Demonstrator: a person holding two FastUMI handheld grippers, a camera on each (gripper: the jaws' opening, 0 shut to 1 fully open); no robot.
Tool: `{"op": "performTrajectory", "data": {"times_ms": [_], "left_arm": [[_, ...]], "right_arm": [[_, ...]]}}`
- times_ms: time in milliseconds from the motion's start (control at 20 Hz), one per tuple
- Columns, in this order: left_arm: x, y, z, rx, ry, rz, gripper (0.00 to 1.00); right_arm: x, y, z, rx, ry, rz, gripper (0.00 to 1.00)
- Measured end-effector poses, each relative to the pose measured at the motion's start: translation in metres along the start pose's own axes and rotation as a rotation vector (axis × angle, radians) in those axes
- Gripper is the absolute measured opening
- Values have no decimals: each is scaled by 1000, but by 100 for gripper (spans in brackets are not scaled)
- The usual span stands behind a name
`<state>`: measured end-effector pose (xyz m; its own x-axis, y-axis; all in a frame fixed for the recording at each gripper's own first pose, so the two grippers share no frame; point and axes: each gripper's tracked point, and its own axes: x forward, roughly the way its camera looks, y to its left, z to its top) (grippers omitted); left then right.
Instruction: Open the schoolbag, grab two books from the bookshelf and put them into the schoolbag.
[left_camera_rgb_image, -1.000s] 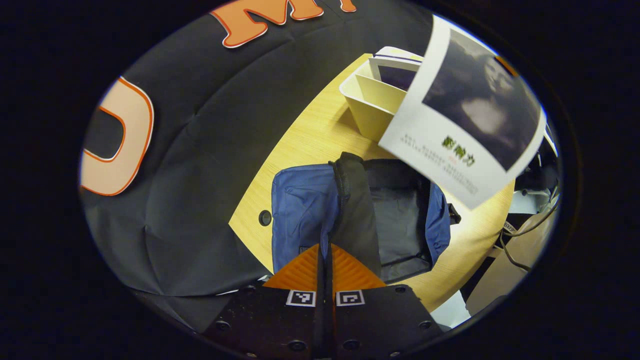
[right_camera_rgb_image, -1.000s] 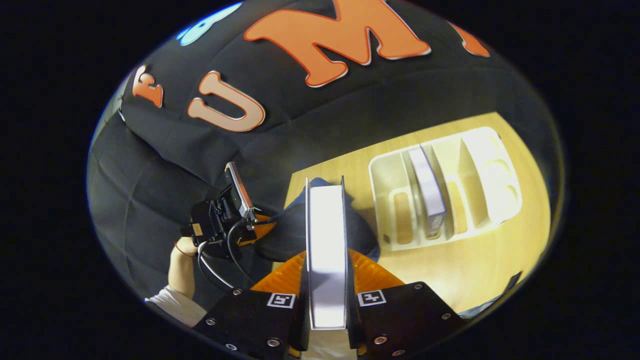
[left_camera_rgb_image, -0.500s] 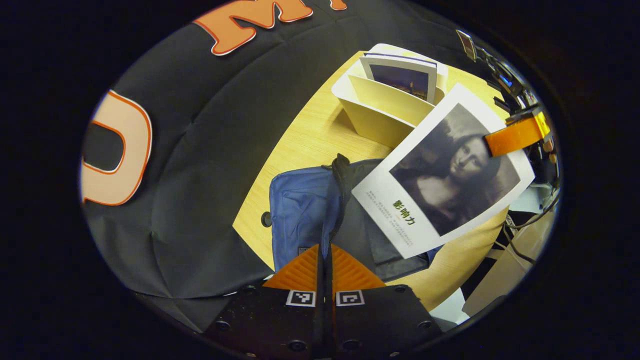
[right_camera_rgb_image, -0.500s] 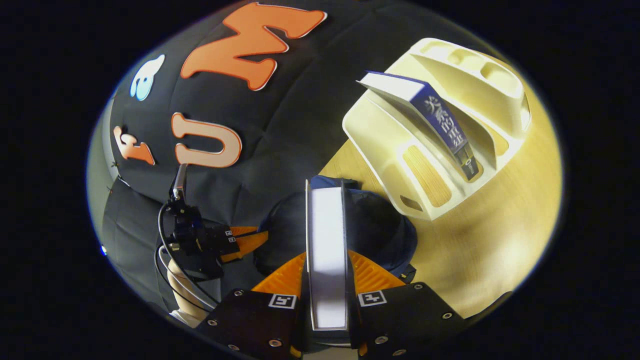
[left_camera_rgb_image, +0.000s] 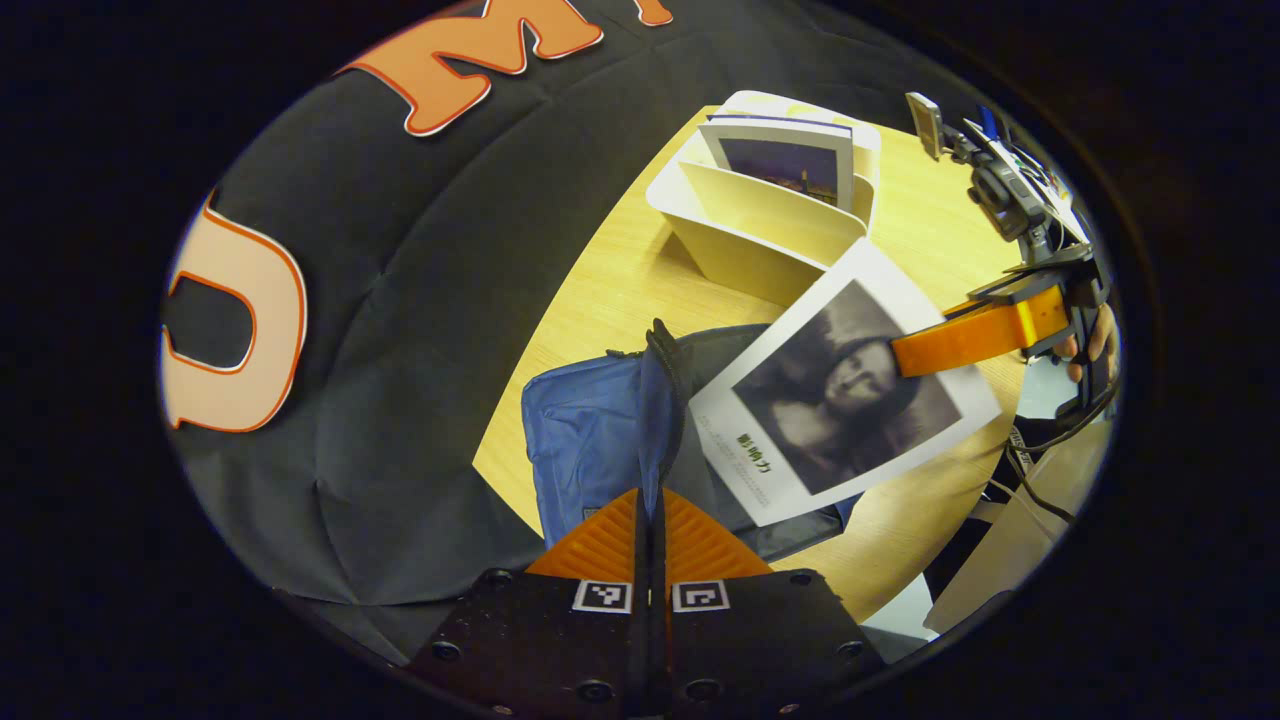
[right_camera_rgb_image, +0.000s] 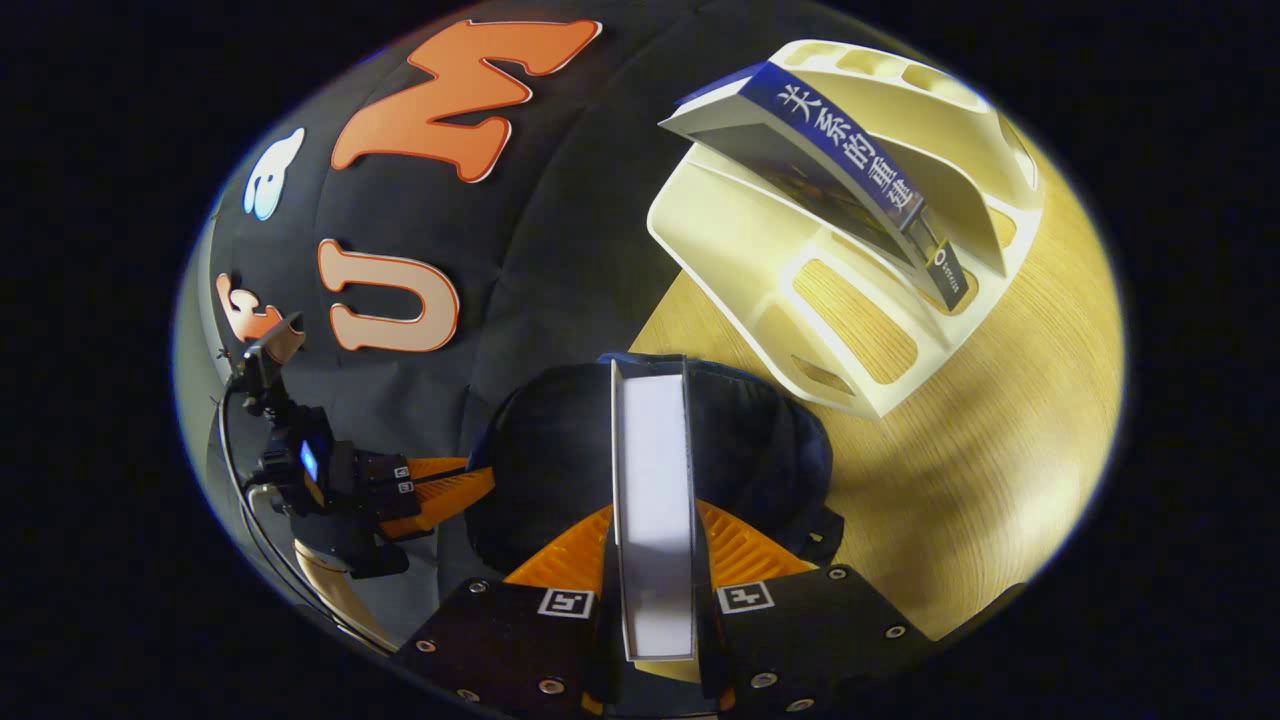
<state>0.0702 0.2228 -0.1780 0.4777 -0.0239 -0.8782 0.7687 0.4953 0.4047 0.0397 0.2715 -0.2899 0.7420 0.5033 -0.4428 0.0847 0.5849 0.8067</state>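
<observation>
Schoolbag (left_camera_rgb_image: 590, 440) flap pinched by left gripper (left_camera_rgb_image: 650, 520); right gripper (right_camera_rgb_image: 655, 560) clamps book (right_camera_rgb_image: 655, 500).

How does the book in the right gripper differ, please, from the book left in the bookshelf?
The held book hangs tilted over the open schoolbag, pinched by the right gripper; the shelf book leans in a slot of the bookshelf, untouched. The held book's cover is white around a dark portrait; the shelf book has a blue spine and a dark cover picture. Both are thin paperbacks with white-bordered covers.
</observation>
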Motion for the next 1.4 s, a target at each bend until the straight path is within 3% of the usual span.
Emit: {"op": "performTrajectory", "data": {"times_ms": [400, 800, 1200, 1300, 1400], "left_arm": [[-7, -15, 5, 61, -21, -19, 1], [-15, -32, 11, 57, -52, -60, 1], [-18, -23, 2, 107, -26, -18, 1], [-16, -20, -1, 104, -20, -13, 1], [-13, -19, -4, 92, -14, -17, 1]], "right_arm": [[49, 15, -11, -74, -23, -46, 30], [92, 29, -11, 17, -112, -107, 30], [132, 36, -33, -8, -102, -138, 31], [132, 26, -40, -18, -69, -174, 34], [129, 7, -46, -25, -31, -244, 44]]}}
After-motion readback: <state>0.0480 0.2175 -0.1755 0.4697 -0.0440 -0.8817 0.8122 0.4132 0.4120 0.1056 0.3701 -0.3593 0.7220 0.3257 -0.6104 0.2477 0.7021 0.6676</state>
